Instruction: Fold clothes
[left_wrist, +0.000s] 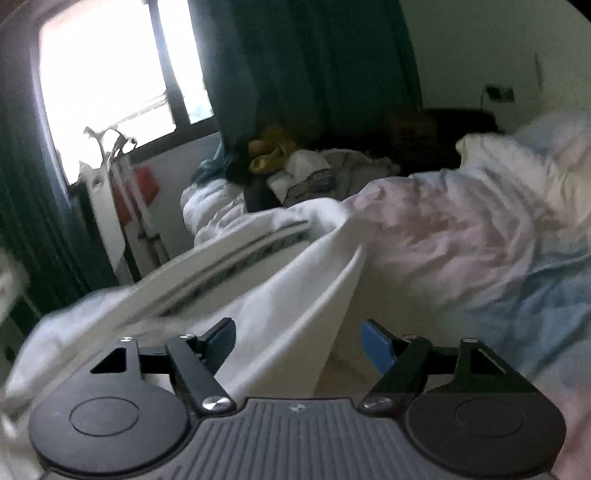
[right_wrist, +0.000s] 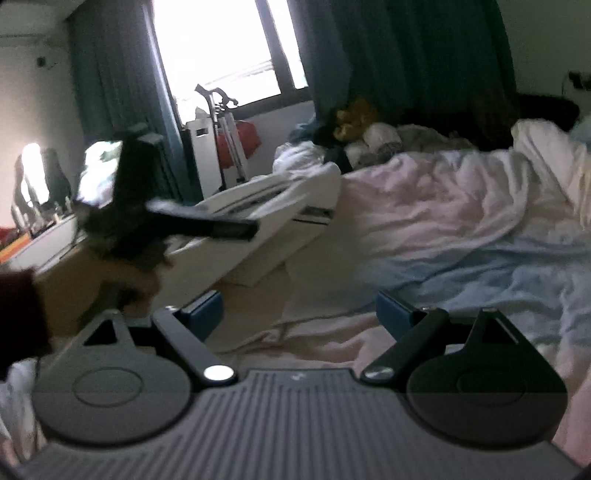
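Observation:
A white garment with dark stripes lies crumpled at the left side of the bed. One fold of it runs down between the fingers of my left gripper. The blue pads stand wide apart and neither presses on the cloth, so this gripper is open. In the right wrist view the same garment sits left of centre, and the left gripper shows as a dark blur over it, held by a hand with a dark red sleeve. My right gripper is open and empty above the pale pink bedding.
A rumpled pink and light blue duvet covers the bed. A heap of clothes lies at the bed's far end under a dark green curtain. A white rack stands below the bright window. A desk stands at far left.

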